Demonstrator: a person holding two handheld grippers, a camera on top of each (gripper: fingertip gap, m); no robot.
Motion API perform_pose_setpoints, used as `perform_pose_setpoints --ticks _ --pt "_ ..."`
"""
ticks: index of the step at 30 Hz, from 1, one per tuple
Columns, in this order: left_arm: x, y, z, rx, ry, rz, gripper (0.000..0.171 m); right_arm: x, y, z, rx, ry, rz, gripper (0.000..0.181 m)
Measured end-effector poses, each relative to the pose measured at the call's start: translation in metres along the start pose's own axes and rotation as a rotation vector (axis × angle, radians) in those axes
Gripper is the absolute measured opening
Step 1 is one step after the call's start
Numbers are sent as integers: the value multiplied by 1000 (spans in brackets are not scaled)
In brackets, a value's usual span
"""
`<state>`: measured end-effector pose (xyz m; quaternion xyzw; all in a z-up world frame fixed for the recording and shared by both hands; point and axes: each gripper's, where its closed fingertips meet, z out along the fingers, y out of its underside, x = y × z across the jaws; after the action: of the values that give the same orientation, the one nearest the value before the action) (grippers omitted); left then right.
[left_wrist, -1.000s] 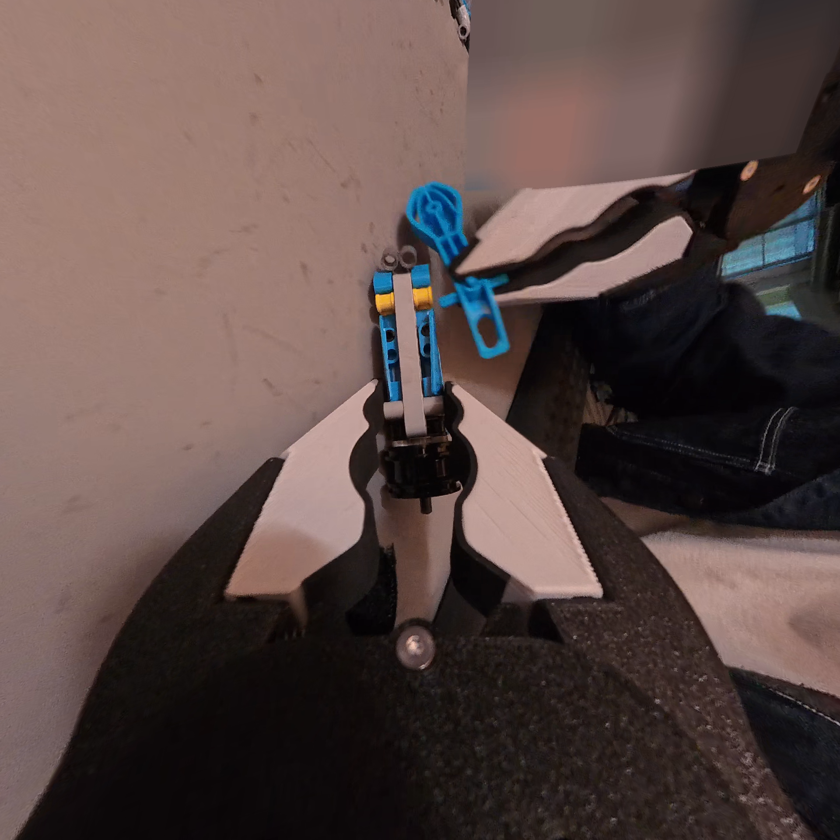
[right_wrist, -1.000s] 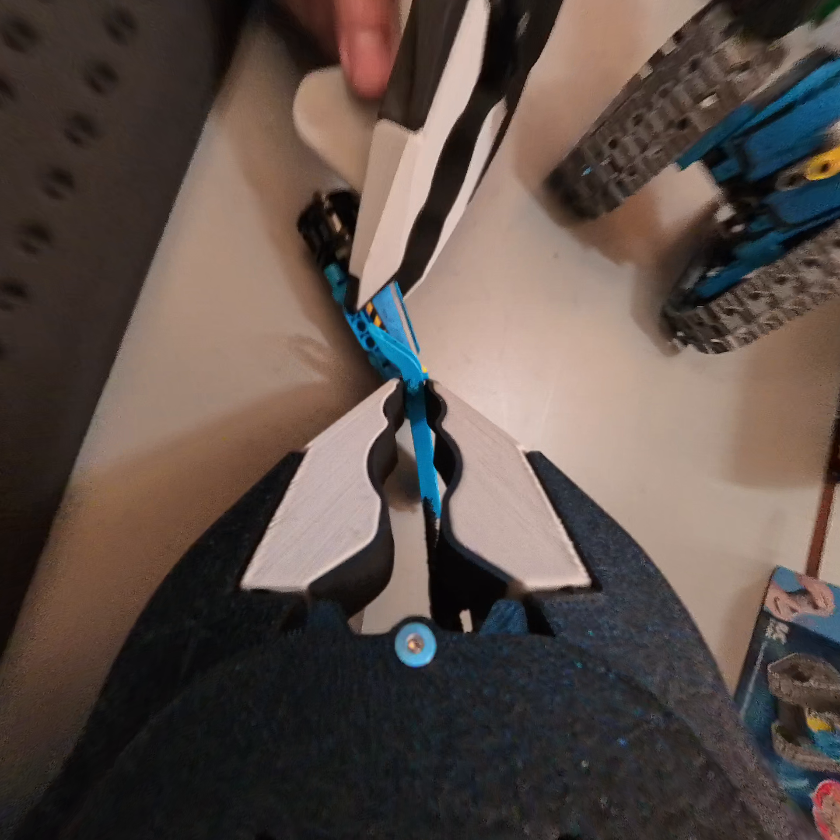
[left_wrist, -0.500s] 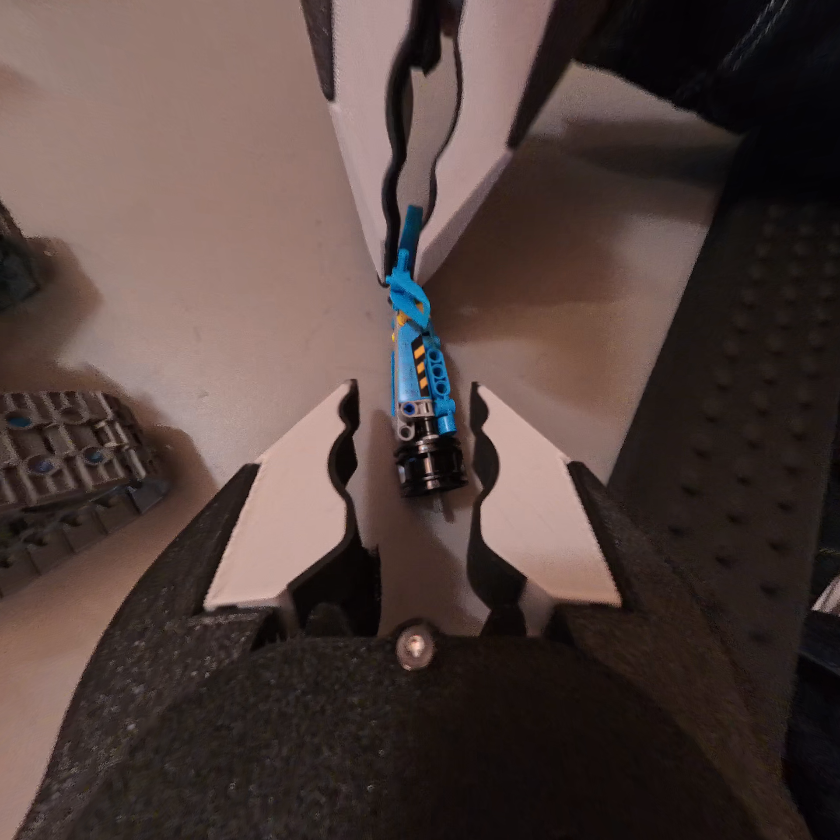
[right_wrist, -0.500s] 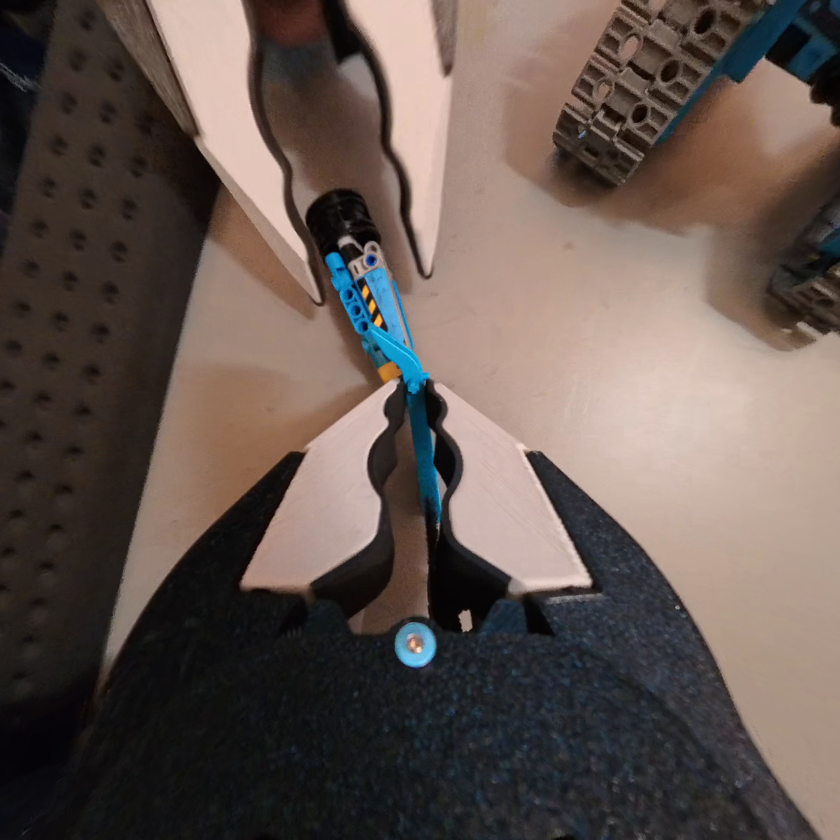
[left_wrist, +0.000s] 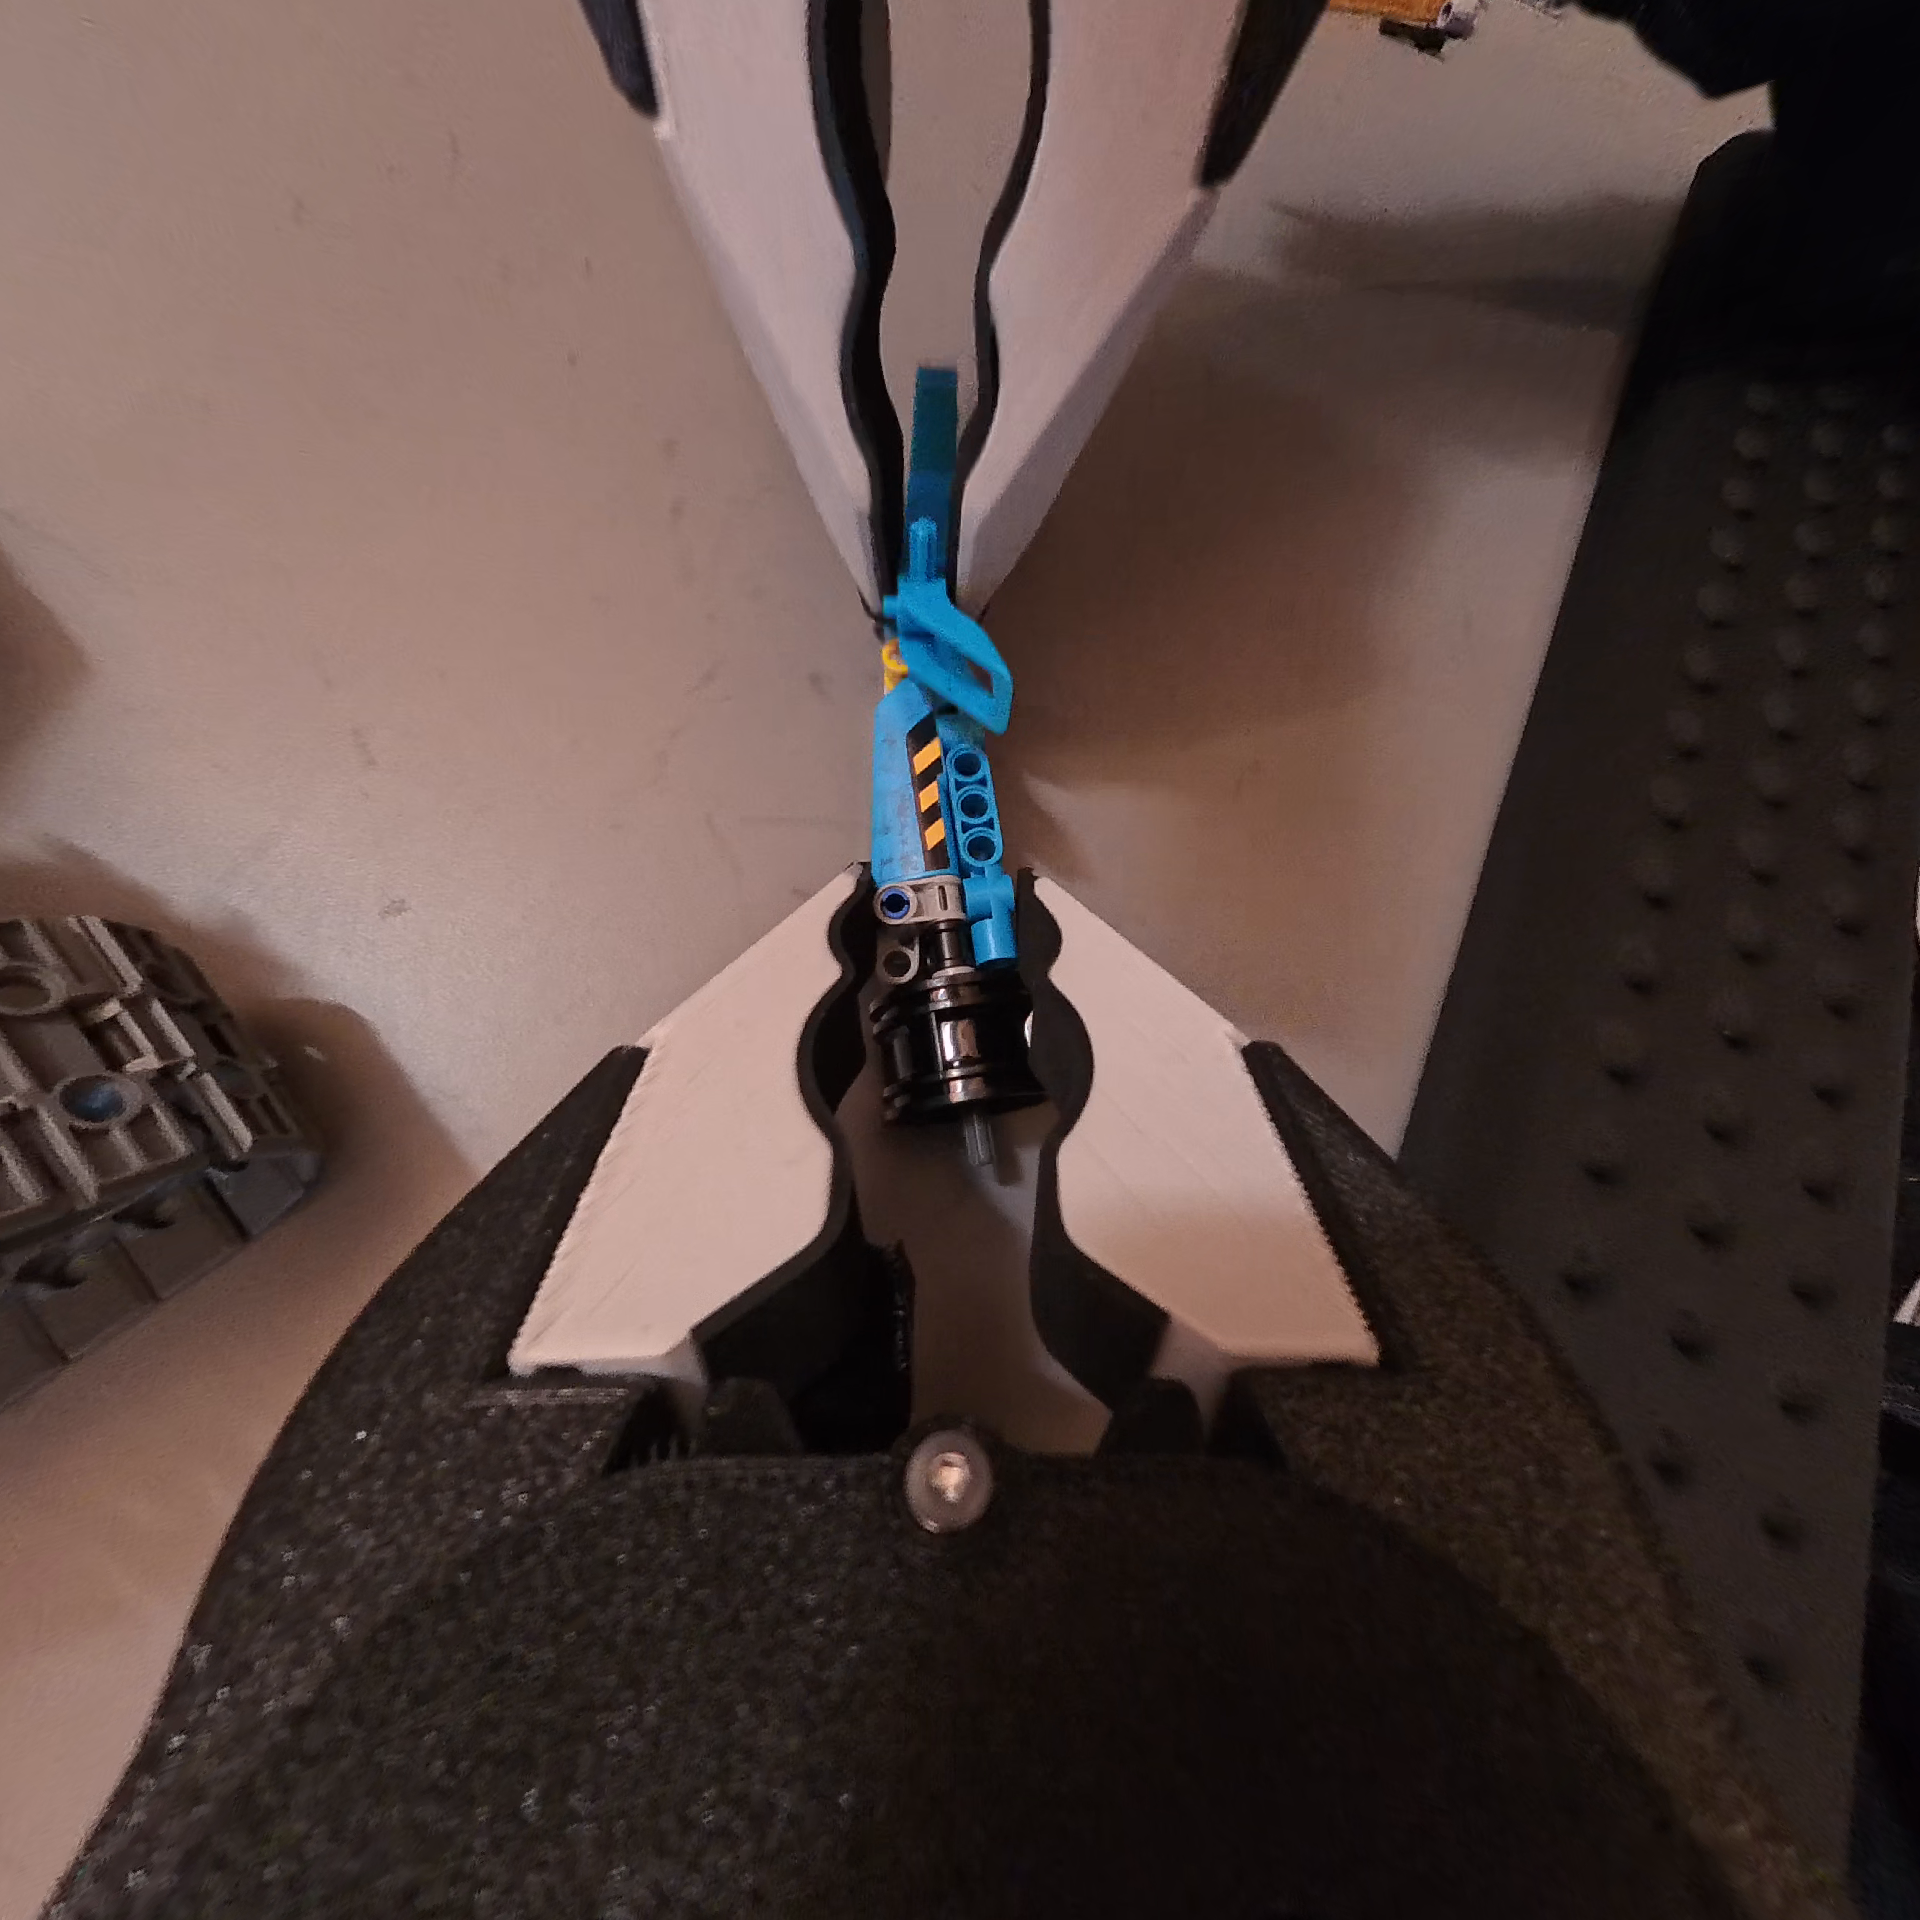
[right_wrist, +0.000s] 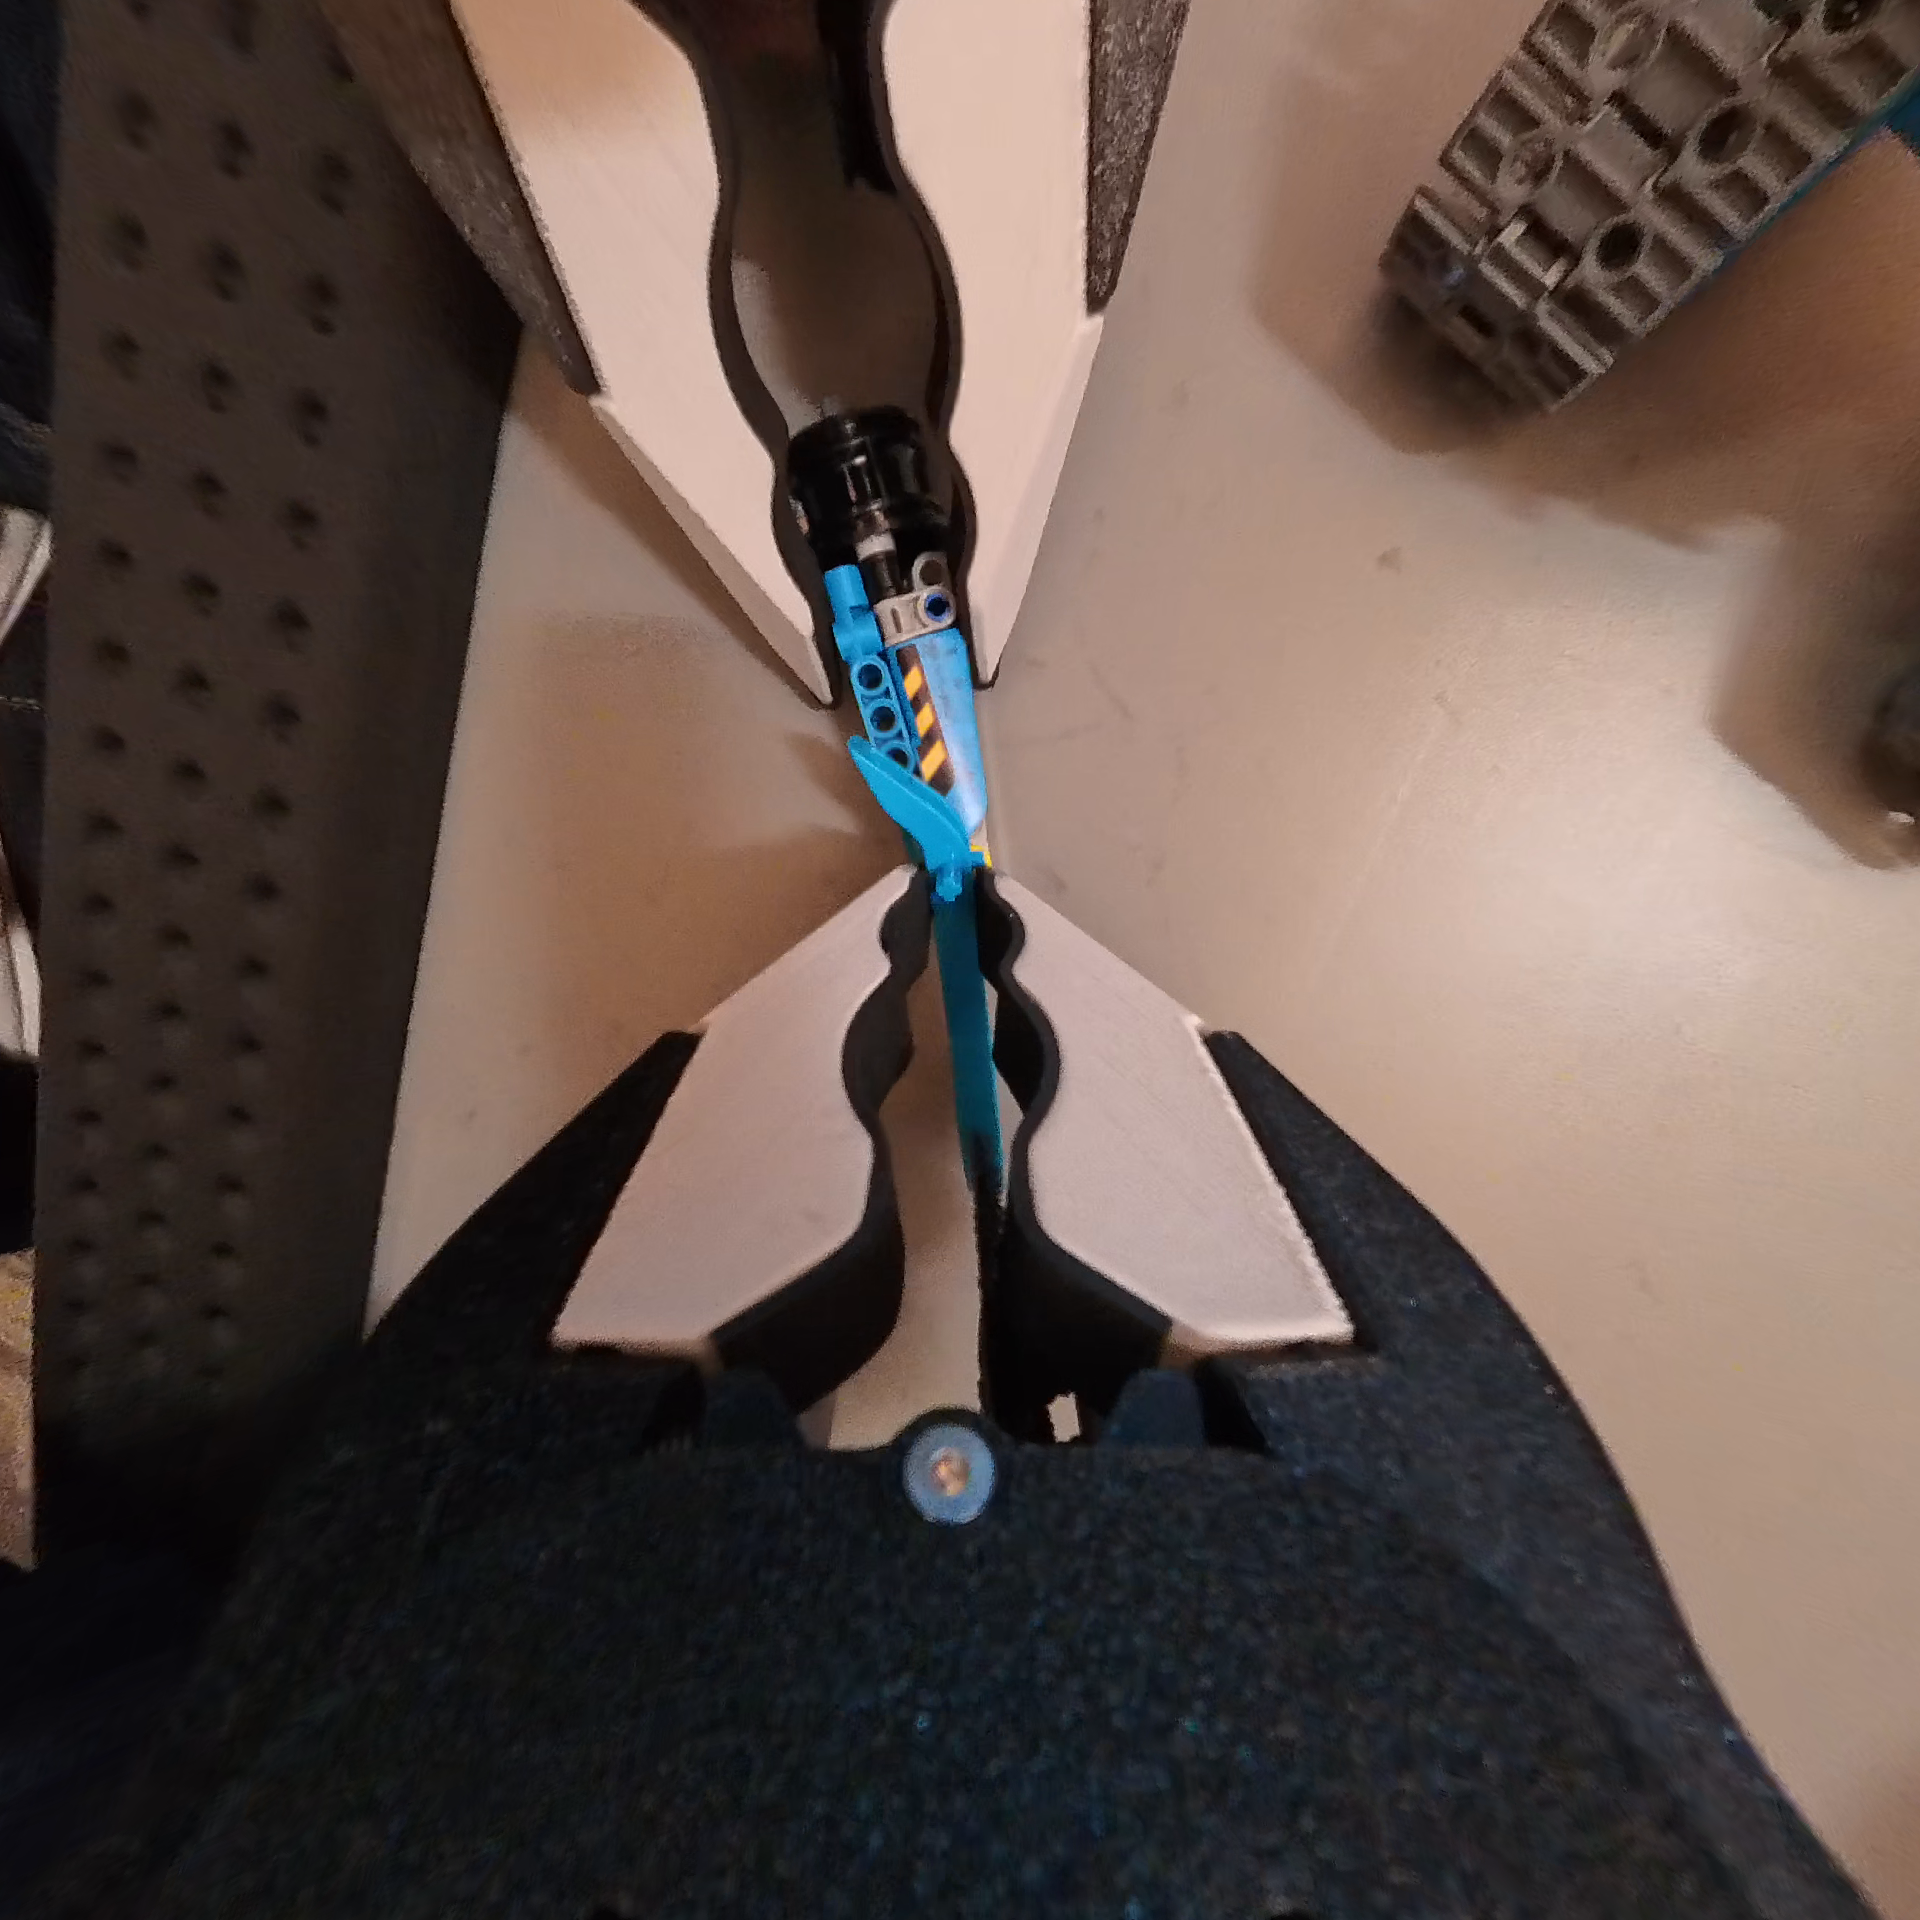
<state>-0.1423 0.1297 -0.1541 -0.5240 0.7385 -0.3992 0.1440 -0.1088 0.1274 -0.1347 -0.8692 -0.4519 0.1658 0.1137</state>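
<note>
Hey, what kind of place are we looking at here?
Probably a hobby or play spot on a pale floor or tabletop, not a kitchen or factory. A blue toy-brick assembly is held between two grippers, grey toy tank treads lie nearby, and a dark studded mat borders it.

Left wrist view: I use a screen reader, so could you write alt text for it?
The left gripper is closed around the black wheel end of a small blue brick assembly, while the right gripper pinches its far end, above a beige table. A grey tracked model sits at left.
</note>
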Motion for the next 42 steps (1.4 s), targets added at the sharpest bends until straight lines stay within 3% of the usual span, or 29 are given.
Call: perform_pose_setpoints --ticks 19,28,34,42 --pt "0 0 1 -2 -29 49 26 3 10 -2 -325 116 -10 5" --pt "-8 -2 -2 14 -96 56 25 3 11 -2 -310 96 -34 5" --pt "-2 -41 -19 220 -163 65 24 3 11 -1 -257 92 9 5" --pt "2 -41 0 157 -179 111 6 3 10 -1 -226 97 6 5"
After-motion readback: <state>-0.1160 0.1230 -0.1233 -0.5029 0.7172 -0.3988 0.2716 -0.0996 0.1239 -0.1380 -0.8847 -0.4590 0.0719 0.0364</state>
